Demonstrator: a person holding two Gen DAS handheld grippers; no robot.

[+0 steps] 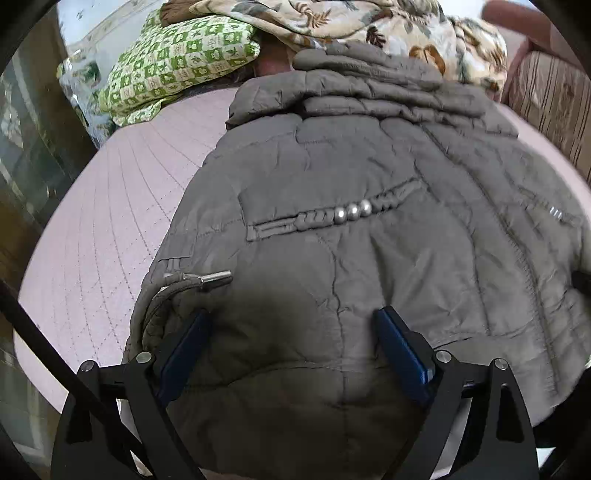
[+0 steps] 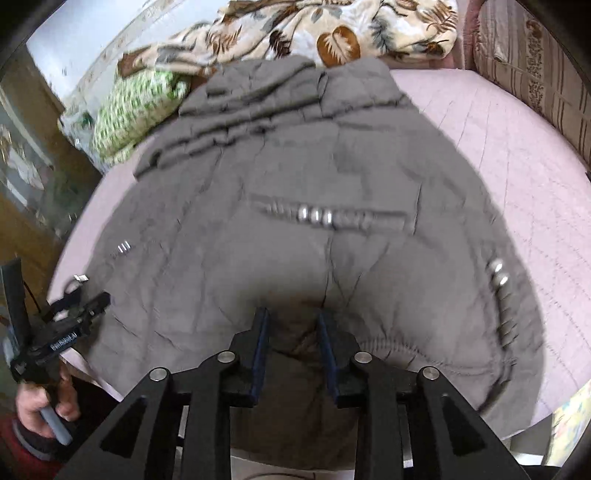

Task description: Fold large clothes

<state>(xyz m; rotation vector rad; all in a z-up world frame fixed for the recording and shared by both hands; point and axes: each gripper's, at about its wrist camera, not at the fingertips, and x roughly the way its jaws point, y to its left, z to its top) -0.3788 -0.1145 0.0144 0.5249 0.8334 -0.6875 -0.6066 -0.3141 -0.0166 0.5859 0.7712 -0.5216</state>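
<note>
A large grey quilted jacket (image 1: 351, 177) lies spread on the pink bed cover (image 1: 110, 229), hem toward me, hood at the far end. It also fills the right wrist view (image 2: 295, 177). My left gripper (image 1: 293, 321) is open wide, its blue pads (image 1: 400, 350) straddling the hem near a cord with a metal tip (image 1: 216, 277). My right gripper (image 2: 291, 319) has its jaws narrowed around a bunched piece of the hem (image 2: 295, 343). The left gripper also shows at the left edge of the right wrist view (image 2: 79, 302), held by a hand.
A green checked pillow (image 1: 177, 62) and a leaf-print blanket (image 1: 369, 26) lie at the head of the bed beyond the hood. A striped cushion (image 1: 554, 99) stands at the right. A wooden cabinet (image 2: 33, 155) is to the left of the bed.
</note>
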